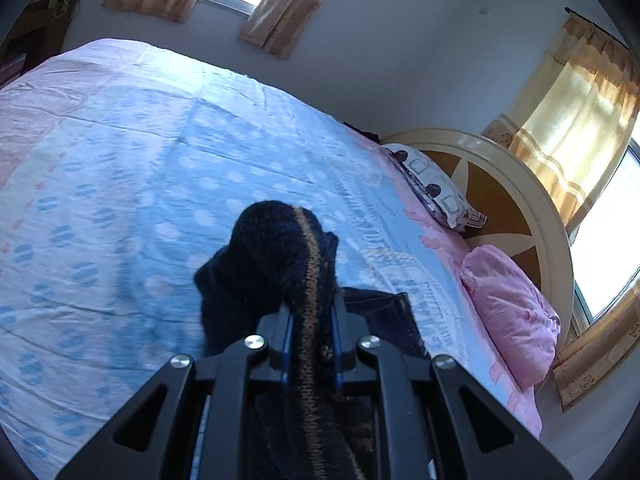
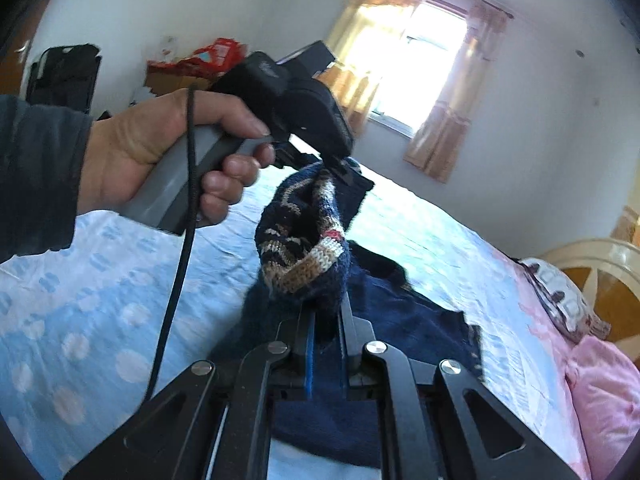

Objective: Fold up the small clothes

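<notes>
A dark navy knitted garment (image 2: 308, 248) with a tan, white and red patterned band hangs stretched between both grippers above the bed. In the right wrist view my right gripper (image 2: 326, 316) is shut on its lower end. A hand (image 2: 160, 148) holds my left gripper (image 2: 340, 166), which is clamped on the upper end. In the left wrist view the left gripper (image 1: 310, 314) is shut on a bunched fold of the garment (image 1: 272, 264) with a brown stripe running through the jaws. More navy fabric (image 2: 404, 316) trails down onto the sheet below.
The bed (image 1: 140, 152) has a light blue dotted sheet with a pink border. A pink pillow (image 1: 512, 312) and a patterned pillow (image 1: 436, 192) lie by the round cream headboard (image 1: 532, 200). Curtained windows (image 2: 416, 64) stand behind, and boxes and bags (image 2: 192, 64) sit by the far wall.
</notes>
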A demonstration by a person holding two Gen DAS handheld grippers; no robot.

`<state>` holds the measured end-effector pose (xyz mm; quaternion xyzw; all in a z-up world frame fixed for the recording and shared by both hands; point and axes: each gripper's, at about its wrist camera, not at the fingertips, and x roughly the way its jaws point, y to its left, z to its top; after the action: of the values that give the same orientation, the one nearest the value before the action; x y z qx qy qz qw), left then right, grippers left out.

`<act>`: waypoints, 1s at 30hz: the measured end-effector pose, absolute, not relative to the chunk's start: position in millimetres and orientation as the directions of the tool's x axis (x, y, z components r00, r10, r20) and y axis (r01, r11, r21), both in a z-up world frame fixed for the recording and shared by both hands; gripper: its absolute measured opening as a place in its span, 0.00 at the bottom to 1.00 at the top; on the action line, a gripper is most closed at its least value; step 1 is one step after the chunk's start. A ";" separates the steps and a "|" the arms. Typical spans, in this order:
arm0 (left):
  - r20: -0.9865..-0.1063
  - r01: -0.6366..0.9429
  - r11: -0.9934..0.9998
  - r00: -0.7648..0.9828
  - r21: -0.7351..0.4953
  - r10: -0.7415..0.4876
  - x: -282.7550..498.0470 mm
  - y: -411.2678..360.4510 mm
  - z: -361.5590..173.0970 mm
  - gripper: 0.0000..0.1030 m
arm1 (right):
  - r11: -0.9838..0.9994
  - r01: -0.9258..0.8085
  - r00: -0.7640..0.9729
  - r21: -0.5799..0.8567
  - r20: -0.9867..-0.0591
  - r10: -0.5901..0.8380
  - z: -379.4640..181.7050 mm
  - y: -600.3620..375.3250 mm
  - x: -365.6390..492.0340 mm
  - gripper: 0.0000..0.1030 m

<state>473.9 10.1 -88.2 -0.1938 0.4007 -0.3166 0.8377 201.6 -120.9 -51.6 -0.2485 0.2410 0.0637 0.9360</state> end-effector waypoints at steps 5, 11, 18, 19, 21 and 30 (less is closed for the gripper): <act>-0.558 0.379 0.724 0.464 -0.576 -0.688 474.1 -19.8 -86.3 0.15 | 0.898 -0.210 0.867 -0.386 -0.498 -0.012 -51.1 -150.3 204.4 0.08; -0.568 0.417 0.719 0.441 -0.556 -0.695 470.7 -60.0 -77.2 0.15 | 0.933 -0.178 0.856 -0.314 -0.516 -0.011 -47.6 -184.0 201.5 0.07; -0.583 0.458 0.703 0.396 -0.544 -0.709 469.3 -107.8 -77.6 0.15 | 0.965 -0.132 0.844 -0.225 -0.536 -0.010 -41.0 -227.1 196.6 0.07; -0.586 0.465 0.700 0.388 -0.542 -0.711 469.1 -114.7 -78.3 0.15 | 0.968 -0.124 0.842 -0.217 -0.540 -0.013 -41.4 -232.7 196.1 0.07; -0.590 0.480 0.693 0.372 -0.538 -0.716 467.5 -128.4 -80.8 0.15 | 0.974 -0.107 0.835 -0.199 -0.549 -0.021 -42.4 -245.8 194.1 0.07; -0.624 0.527 0.674 0.306 -0.518 -0.719 460.8 -184.4 -94.5 0.15 | 0.990 -0.046 0.798 -0.133 -0.601 -0.043 -52.1 -289.1 188.5 0.07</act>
<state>460.8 -184.4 -94.5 -0.1086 0.4424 -0.3890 0.8007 188.5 -289.1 -52.1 -0.0705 0.3176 0.0008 0.9456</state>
